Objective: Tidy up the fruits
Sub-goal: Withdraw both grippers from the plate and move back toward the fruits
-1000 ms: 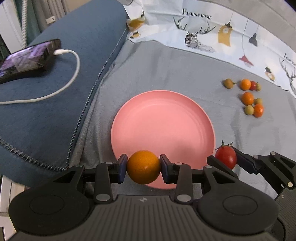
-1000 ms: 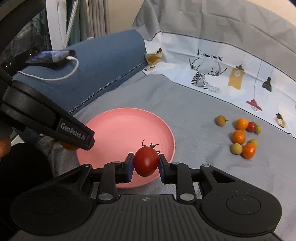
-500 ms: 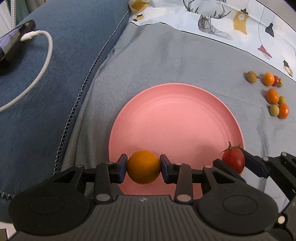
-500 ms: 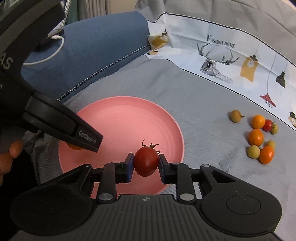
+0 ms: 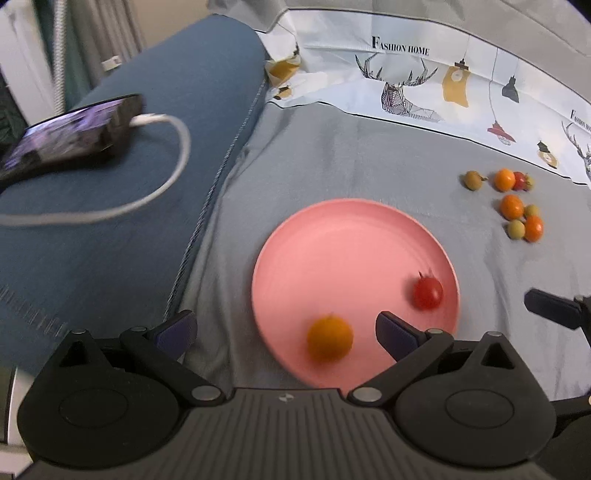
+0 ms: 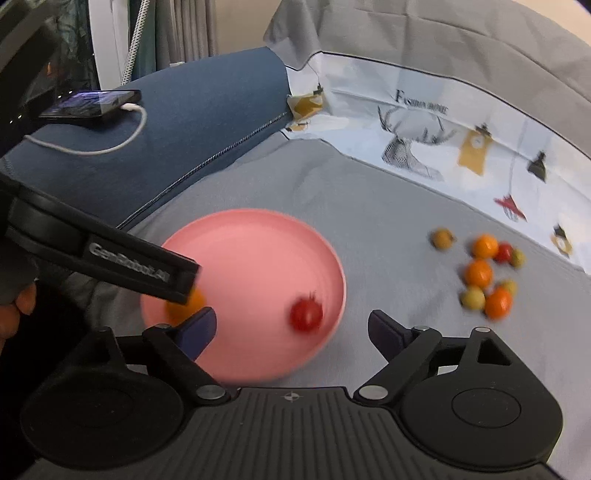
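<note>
Left gripper (image 5: 284, 330) opening, jaws spread, pinching nothing; right gripper (image 6: 291, 328) likewise opening and spread. Orange (image 5: 330, 341) near the pink plate's (image 5: 332, 236) near edge, tomato (image 5: 427, 293) by its right edge. 8 small fruits (image 5: 511, 206) clustered on the grey cloth (image 5: 351, 158).

This is a home, most likely a bedroom or living room. The working surface is soft: a grey fabric sheet (image 5: 332, 158) spread beside a dark blue upholstered cushion (image 5: 110, 229) with corded piping along its edge. A black smartphone (image 5: 70, 138) lies on the cushion, plugged into a white charging cable (image 5: 173, 177). A white printed cloth (image 5: 443, 85) reading "Fashion Home", with deer and lamps, borders the sheet's far edge. Curtains (image 6: 184, 33) hang behind.
</note>
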Demonstrator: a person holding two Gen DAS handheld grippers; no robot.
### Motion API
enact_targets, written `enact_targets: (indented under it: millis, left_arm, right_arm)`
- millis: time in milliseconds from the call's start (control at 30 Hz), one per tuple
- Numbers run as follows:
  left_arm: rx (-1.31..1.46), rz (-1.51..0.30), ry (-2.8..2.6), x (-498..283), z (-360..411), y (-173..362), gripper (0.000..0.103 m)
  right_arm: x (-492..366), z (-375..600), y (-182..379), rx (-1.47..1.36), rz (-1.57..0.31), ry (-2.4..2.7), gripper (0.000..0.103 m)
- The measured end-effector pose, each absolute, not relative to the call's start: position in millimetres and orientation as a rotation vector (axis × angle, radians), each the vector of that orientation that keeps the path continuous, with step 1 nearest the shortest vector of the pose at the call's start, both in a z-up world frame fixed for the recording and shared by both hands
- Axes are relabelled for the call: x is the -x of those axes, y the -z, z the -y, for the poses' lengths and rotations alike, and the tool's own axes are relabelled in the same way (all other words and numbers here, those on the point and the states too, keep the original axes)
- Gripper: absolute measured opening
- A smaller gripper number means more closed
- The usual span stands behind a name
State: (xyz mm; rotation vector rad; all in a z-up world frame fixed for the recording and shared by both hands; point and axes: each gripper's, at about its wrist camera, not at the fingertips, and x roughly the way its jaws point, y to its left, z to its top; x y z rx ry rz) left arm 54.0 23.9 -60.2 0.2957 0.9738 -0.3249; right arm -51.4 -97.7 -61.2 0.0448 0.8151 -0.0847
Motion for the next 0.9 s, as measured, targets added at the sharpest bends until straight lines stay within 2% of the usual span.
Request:
enact_targets:
  millis: [233, 900]
  left_arm:
    - [-0.321, -0.909, 0.283, 2, -42, 43, 0.103]
    - [-0.275, -0.784, 0.275, 81, -64, -12, 0.103]
  right_arm:
    - [98, 92, 33, -0.075, -0.772, 0.138, 0.096]
    - [174, 76, -22, -0.058, -0.593, 0.193, 0.098]
